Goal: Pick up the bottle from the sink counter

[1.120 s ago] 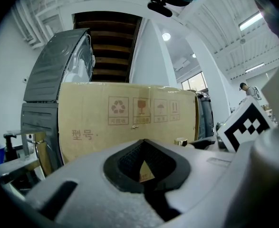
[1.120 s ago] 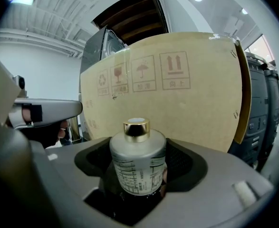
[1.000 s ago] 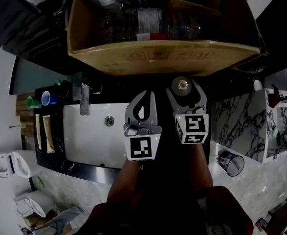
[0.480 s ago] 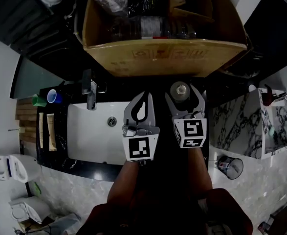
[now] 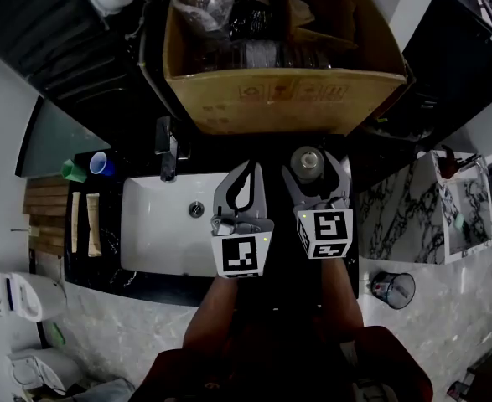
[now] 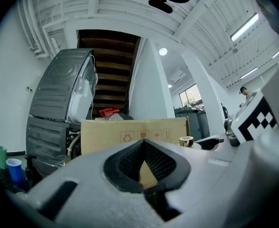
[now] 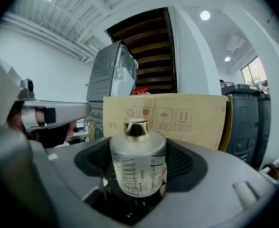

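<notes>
A frosted glass bottle with a gold cap sits upright between the jaws of my right gripper, which is shut on its sides and holds it above the dark sink counter. My left gripper hovers just to its left at about the same height, its tips touching and nothing between them. In the left gripper view the padded tips meet in front of the cardboard box. The bottle's gold cap shows at the right there.
A large open cardboard box filled with bottles and bags stands just beyond the grippers. A white sink with a faucet lies to the left. Further left are a blue cup, a green cup and two tubes. A wire bin stands on the floor at the right.
Both grippers have risen together, the right one carrying the bottle. The sink and counter now look smaller and lower beneath them, and the box has drawn in.
</notes>
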Available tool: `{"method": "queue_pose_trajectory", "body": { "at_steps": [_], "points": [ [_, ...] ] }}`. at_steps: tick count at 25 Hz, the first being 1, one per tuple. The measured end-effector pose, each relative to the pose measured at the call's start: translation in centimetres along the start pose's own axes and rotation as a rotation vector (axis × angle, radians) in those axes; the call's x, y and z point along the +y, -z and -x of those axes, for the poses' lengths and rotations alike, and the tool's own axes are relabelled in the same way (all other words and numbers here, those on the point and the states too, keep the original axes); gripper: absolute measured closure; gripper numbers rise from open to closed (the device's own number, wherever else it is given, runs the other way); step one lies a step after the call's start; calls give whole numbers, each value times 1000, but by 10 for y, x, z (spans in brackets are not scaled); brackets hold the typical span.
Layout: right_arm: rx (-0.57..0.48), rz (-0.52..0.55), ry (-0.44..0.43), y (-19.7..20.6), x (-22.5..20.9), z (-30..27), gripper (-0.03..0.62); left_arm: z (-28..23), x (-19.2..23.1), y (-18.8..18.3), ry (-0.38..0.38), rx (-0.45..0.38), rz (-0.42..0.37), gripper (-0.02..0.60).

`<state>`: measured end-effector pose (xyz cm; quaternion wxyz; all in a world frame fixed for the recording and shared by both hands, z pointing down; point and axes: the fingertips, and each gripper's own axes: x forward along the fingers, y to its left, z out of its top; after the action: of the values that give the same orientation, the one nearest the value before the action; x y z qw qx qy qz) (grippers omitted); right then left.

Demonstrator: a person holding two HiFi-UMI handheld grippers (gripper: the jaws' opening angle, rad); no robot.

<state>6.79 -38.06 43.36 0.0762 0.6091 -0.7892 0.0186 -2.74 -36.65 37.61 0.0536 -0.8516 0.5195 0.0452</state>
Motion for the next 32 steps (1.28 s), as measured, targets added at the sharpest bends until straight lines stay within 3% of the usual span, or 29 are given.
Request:
{"method": "queue_pose_trajectory", "body": {
  "at_steps": [18,26,32],
  "points": [
    [-95,52,45,-50,34,67,263,41,-12,-45,62,-89,-2,578],
    [-118,64,34,-63,22,83,263,37,-22,-53,31,-111,37,578],
    [-153,48,26,-73,4,98,263,37,-45,-64,33,-121,-5,578]
  ]
}}
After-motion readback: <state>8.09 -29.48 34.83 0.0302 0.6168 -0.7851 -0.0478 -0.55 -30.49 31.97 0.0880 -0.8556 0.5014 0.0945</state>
